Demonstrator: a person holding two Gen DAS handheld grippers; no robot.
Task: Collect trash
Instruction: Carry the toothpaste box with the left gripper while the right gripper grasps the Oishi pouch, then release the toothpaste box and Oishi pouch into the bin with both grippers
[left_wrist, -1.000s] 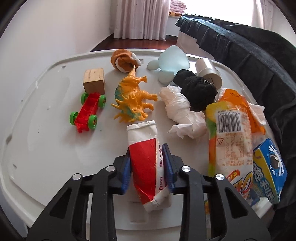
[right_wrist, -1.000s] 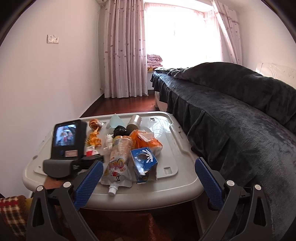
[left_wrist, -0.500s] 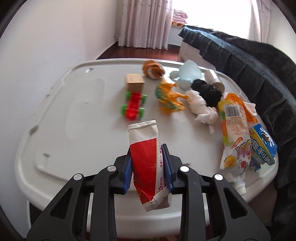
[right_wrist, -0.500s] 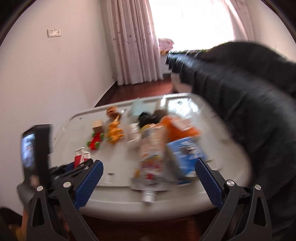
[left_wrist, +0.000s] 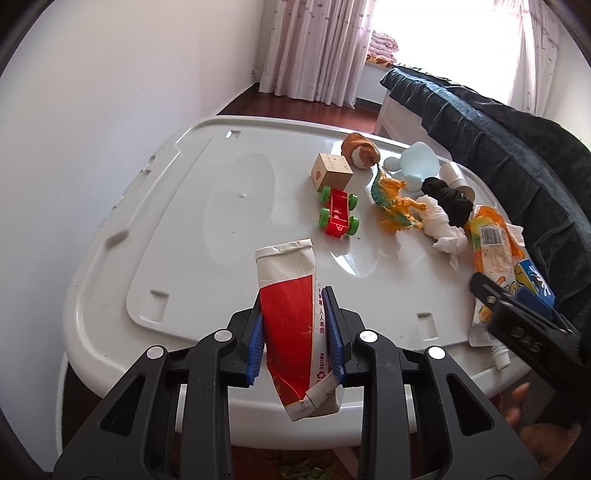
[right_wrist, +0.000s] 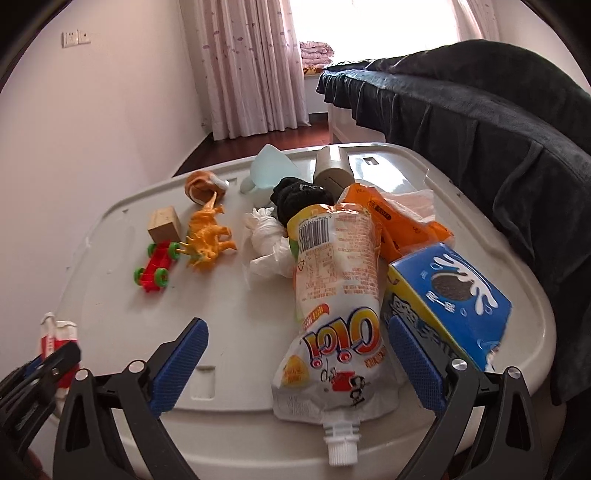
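While left gripper (left_wrist: 295, 332) jaws clamp red-white carton (left_wrist: 295, 325) above surface (left_wrist: 184, 229) edge, right gripper (right_wrist: 295, 365) jaws gape around drink pouch (right_wrist: 334, 295); risk: snagging blue box (right_wrist: 448, 295), pouch slipping.

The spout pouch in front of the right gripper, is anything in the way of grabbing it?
Nothing visible. The right gripper is open with the spout pouch lying between its fingers; the blue cookie box sits close beside the pouch, by one finger.

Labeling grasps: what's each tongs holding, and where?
Left tongs: flattened red-and-white carton, gripped across its lower middle. Right tongs: open, holding nothing.
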